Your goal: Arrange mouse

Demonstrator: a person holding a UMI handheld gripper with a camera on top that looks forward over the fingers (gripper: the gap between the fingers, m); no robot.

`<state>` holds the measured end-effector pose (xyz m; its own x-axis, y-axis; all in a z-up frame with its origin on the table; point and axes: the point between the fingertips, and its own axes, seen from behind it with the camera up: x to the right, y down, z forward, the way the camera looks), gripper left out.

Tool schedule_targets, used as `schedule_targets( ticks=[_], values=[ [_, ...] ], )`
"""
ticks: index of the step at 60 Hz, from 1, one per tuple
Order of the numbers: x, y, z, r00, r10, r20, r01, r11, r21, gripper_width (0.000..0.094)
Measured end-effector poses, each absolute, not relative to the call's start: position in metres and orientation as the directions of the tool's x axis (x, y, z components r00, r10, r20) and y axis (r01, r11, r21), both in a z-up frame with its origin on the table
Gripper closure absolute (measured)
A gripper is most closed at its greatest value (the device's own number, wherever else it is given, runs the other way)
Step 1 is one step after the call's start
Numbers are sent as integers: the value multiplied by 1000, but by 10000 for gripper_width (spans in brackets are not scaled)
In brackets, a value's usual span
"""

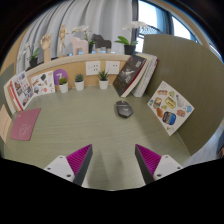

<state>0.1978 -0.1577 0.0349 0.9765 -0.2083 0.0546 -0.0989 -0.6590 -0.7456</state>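
So I've got the table (pixel 85 130) stretching out ahead, small potted plants (pixel 80 82) lined up at the far side. The mouse (pixel 124 109) sits well beyond my hand-held gripper (pixel 113 160), slightly right, nothing between its spread, released fingers.

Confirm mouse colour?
Dark grey mouse, on the desk beyond the open fingers; gripper view shows it best.

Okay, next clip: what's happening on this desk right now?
A person is holding a handheld gripper above a desk. Its fingers are open and hold nothing. The computer mouse lies on the desk well beyond them, untouched, close to a dark book that leans at the back. Small potted plants stand along the back, and a pink notebook lies off to one side.
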Motion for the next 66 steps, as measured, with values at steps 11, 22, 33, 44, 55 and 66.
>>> schedule_targets(
  ticks=[11,22,33,44,55,66],
  values=[
    [250,-95,3,988,-151,31,-83,-690,-720,104],
    [281,-19,-11,993,-117,-3,-84,-696,-713,125],
    [292,34,-16,996,-83,-19,-72,-703,-707,205],
    [286,49,-17,997,-72,-23,-68,-713,-698,426],
    [284,47,-18,995,-102,10,-68,-732,-678,537],
    [285,45,-19,990,-142,-5,-112,-759,-641,665]
  ],
)
